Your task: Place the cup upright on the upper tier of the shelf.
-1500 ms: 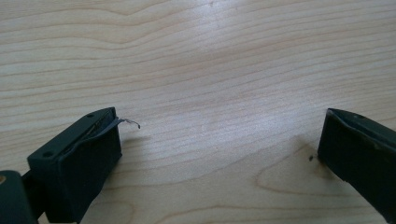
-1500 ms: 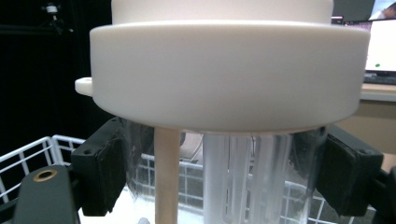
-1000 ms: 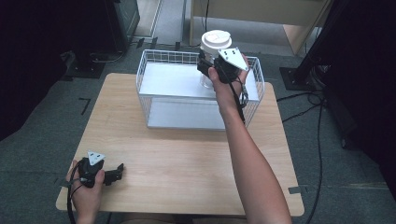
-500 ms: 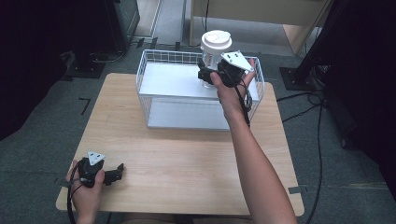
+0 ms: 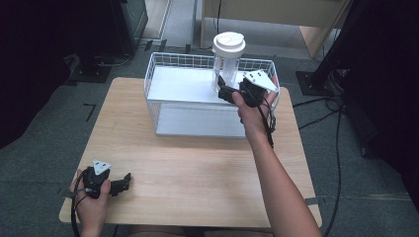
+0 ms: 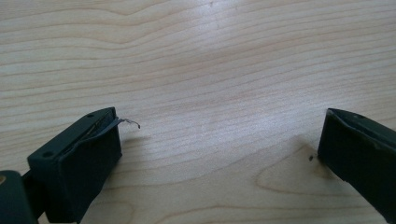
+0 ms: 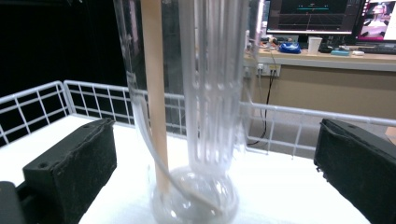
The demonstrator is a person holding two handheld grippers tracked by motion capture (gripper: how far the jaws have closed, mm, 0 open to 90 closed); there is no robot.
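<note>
A tall clear container [image 5: 226,64] with a white lid [image 5: 229,43] stands upright in the right back part of a white wire basket [image 5: 163,106]. In the right gripper view the container [image 7: 205,93] holds a wooden stick [image 7: 153,88] and clear tubes. My right gripper [image 5: 224,90] is open at the container's base, one jaw on either side and neither touching it. The same gripper [image 7: 217,137] shows its jaws wide apart. My left gripper [image 5: 124,182] rests open on the wooden table [image 5: 197,168] near the front left corner, with nothing between its jaws [image 6: 219,121].
The basket has a white floor [image 5: 183,84] and low wire walls, and stands at the table's back edge. Cables [image 5: 316,106] run over the grey floor to the right. A desk with monitors [image 7: 308,16] lies beyond the basket.
My right gripper has drawn back toward the person and down along the container to its base. The container stays in place. The left gripper has not moved.
</note>
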